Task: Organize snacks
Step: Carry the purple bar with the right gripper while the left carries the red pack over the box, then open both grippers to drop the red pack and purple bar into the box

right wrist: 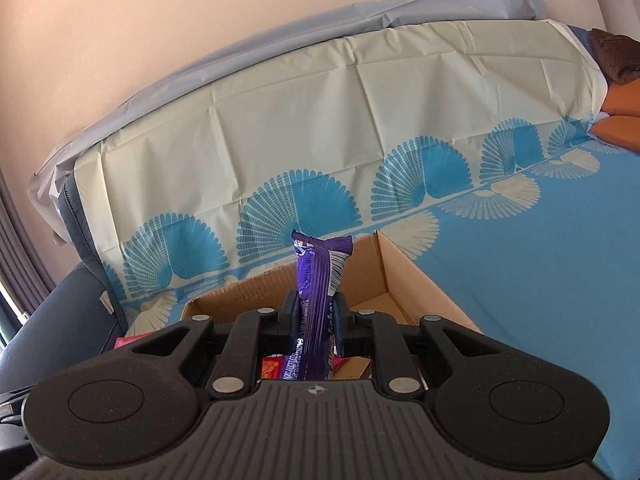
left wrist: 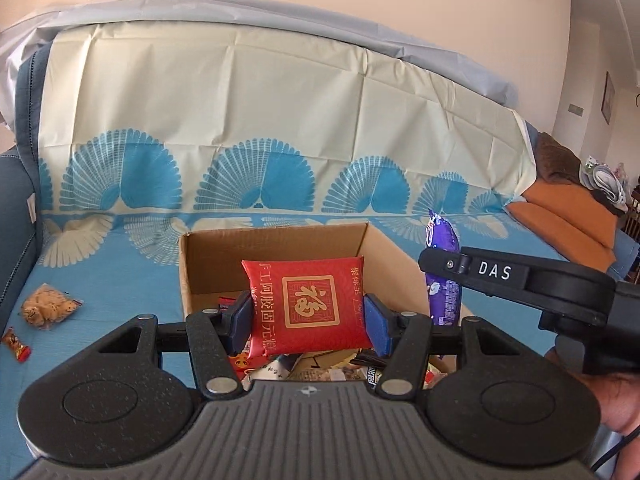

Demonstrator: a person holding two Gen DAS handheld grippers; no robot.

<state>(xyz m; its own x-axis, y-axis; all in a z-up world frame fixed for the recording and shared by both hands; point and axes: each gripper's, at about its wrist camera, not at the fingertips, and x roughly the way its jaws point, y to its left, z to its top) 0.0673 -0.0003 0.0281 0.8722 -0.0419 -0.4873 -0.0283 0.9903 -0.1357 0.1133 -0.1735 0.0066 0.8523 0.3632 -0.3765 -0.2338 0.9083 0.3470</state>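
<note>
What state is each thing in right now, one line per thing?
Left gripper: shut on the red packet.
Right gripper: shut on the purple wrapper, held upright.
Cardboard box: open, snacks inside.
Cookie bag: lying loose on the blue cover.

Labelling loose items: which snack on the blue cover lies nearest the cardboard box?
The clear bag of brown biscuits; the small red-wrapped candy lies farther from the box.
</note>
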